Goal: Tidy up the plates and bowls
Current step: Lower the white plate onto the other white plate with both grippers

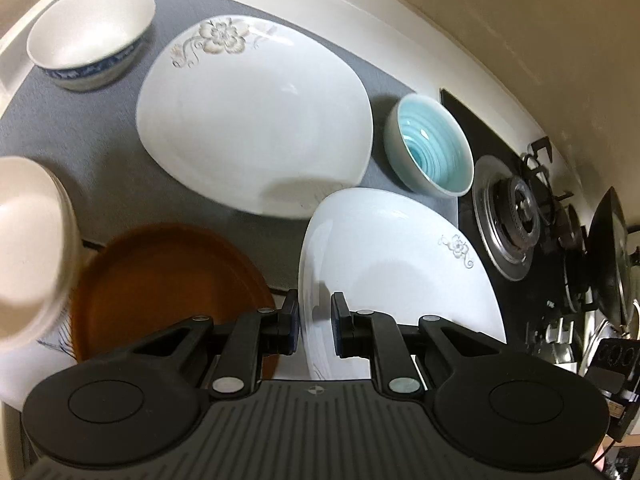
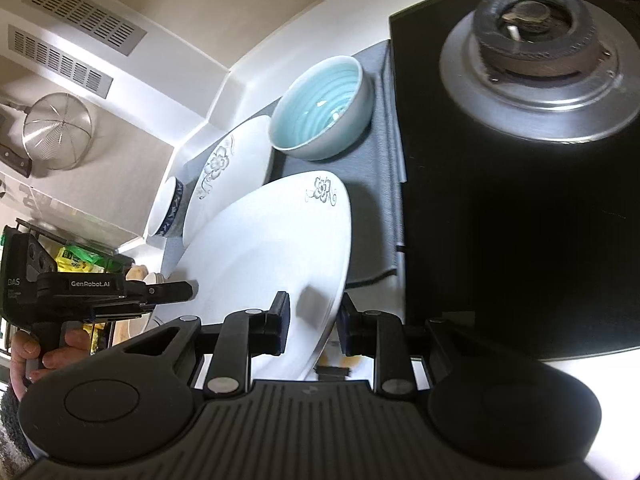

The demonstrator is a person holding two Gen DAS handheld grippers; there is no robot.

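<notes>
My left gripper [image 1: 315,324] and right gripper [image 2: 313,322] each straddle a rim of the small white flower-printed plate [image 1: 396,264], tilted above the grey mat [image 1: 100,152]; whether the pads truly pinch it I cannot tell. A blurred cream bowl [image 1: 28,248] is cut off at the left edge. The turquoise ribbed bowl [image 1: 434,148], the blue-patterned white bowl [image 1: 88,36] and the large white flowered plate [image 1: 252,120] hold nothing.

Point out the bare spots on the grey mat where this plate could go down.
Little room. Bare grey mat shows between the blue-patterned bowl, the large flowered plate and the orange plate. It is crowded between the teal bowl, the held plate and the stove.
</notes>
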